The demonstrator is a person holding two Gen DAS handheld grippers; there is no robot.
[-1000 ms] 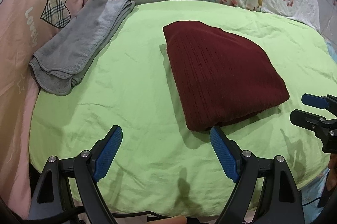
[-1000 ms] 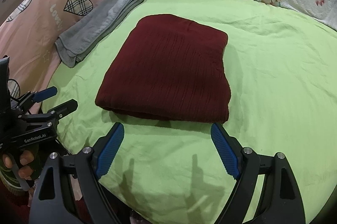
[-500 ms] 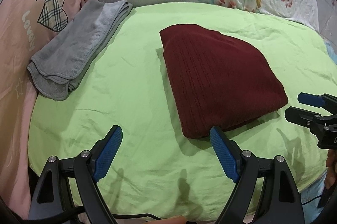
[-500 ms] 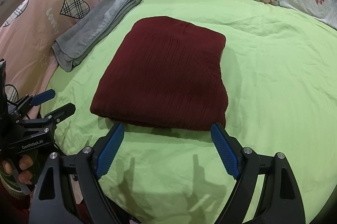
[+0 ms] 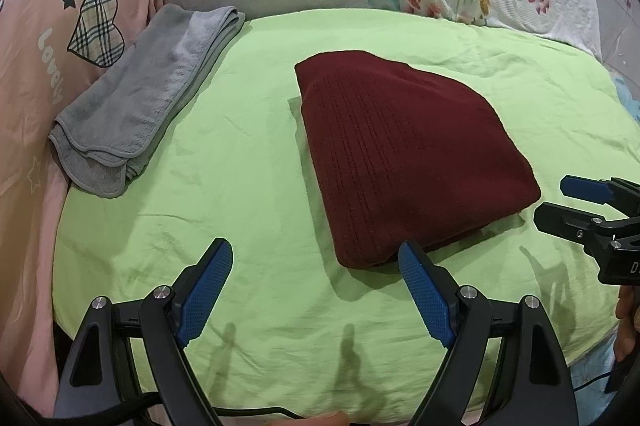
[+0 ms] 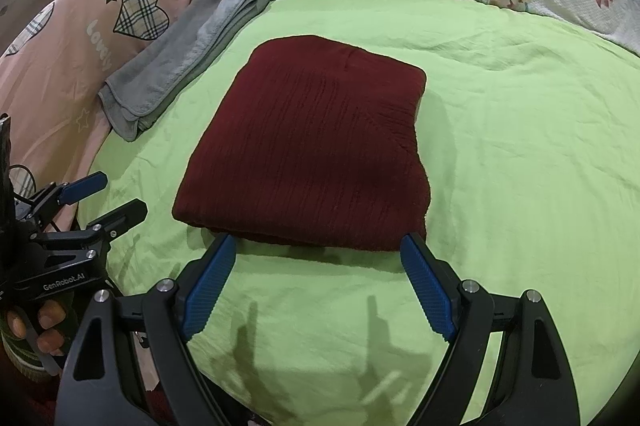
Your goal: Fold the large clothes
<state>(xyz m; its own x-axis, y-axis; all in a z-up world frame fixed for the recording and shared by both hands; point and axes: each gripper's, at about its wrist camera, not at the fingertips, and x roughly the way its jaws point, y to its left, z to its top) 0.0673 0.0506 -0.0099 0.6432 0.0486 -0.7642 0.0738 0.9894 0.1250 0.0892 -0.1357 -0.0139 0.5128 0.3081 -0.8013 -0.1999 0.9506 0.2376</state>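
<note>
The dark red ribbed knit garment (image 6: 308,154) sits folded into a neat block mid-bed on the lime green sheet (image 6: 520,146), so folding looks done. Left gripper (image 5: 316,286) and right gripper (image 6: 318,278) both hang wide open, empty (each crept slightly closer since earlier).

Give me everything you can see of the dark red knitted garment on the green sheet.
The dark red ribbed knit garment is folded into a thick, roughly rectangular stack lying flat on the light green bedsheet. Layered edges show along its near side. Nothing rests on it. Both the open right gripper and the open left gripper sit just short of its near edge, apparently not gripping it.
</note>
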